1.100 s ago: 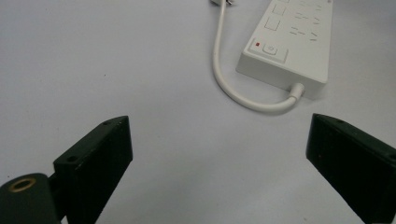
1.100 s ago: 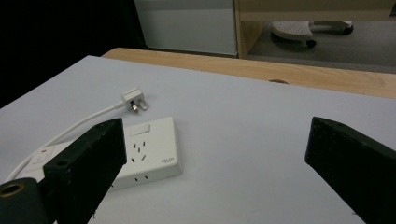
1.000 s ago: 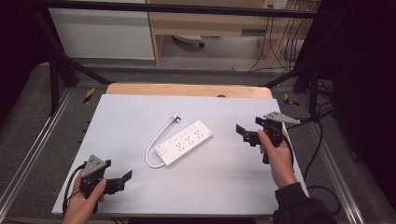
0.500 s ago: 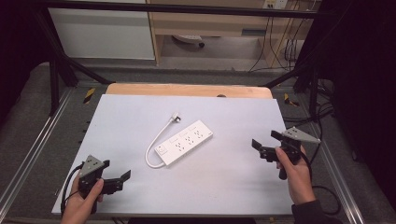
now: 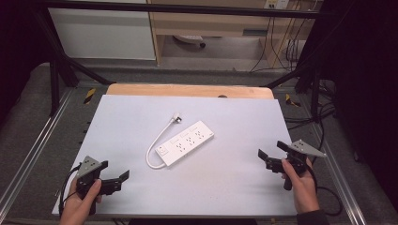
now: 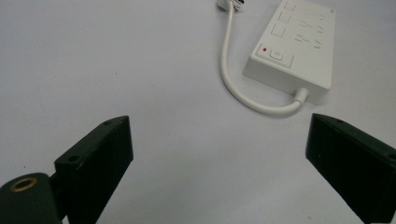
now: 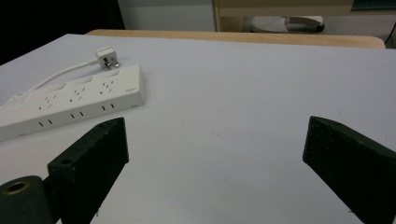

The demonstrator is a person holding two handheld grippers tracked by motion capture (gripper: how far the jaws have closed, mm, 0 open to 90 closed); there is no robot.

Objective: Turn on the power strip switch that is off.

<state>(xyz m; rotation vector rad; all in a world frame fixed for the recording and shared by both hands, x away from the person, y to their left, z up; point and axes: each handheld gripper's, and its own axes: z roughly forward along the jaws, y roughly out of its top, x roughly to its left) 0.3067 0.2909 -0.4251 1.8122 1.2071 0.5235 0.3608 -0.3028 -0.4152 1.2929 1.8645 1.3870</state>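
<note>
Surface: pale grey rectangular tabletop [image 5: 234, 122] with a light wooden strip along its far edge.
Power strip: white plastic multi-socket power strip [image 5: 185, 143] lies flat at frame centre, its short white cord [image 5: 157, 143] curving to a plug [image 5: 176, 117].
Left gripper [image 5: 116, 181]: lower left, hand-held, black jaws spread wide, empty.
Right gripper [image 5: 268, 152]: lower right, hand-held, jaws likewise spread, well apart from the strip.

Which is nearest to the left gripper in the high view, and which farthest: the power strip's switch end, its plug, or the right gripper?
From the left gripper, at the table's near left corner:
1. The switch end of the power strip, mid-table, nearest.
2. The plug, beyond the strip, toward the far edge.
3. The right gripper, across at the near right, farthest.
</note>
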